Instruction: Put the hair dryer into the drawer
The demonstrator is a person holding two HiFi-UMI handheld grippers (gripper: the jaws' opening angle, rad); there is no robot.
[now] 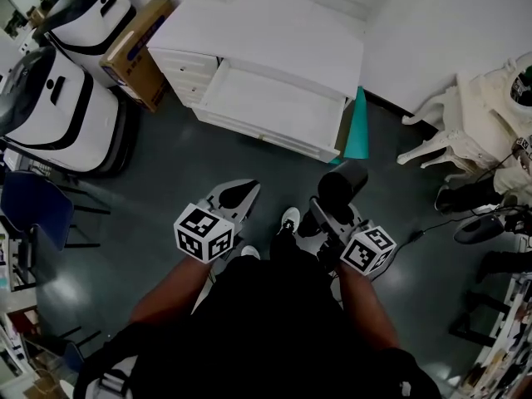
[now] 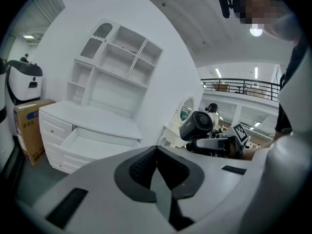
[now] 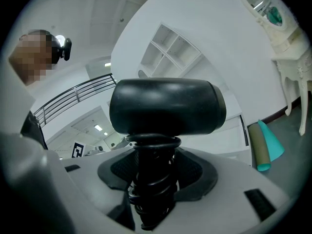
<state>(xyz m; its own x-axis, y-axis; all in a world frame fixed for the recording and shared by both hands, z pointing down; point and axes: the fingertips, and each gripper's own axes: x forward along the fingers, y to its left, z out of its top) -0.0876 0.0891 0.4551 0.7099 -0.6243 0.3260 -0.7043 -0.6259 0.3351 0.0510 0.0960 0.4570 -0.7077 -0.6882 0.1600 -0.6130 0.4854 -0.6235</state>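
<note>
The drawer (image 1: 274, 106) of the white dresser (image 1: 266, 36) stands pulled open ahead of both hand-held grippers, well apart from them, and shows its white bottom. The right hand-held gripper (image 1: 330, 214) is clamped on the handle of the hair dryer (image 1: 341, 185). The handle runs along the jaws, and the barrel lies crosswise beyond them. The left hand-held gripper (image 1: 235, 196) has its jaws together.

A dark, glossy floor (image 1: 166, 198) meets white walls (image 1: 440, 32). A white dresser (image 1: 274, 32) stands against the wall (open shelves rise above it). A cardboard box (image 1: 137, 52) is just beside it, a blue chair (image 1: 37, 210) is at left, and an ornate cream table (image 1: 482, 115) is at right.
</note>
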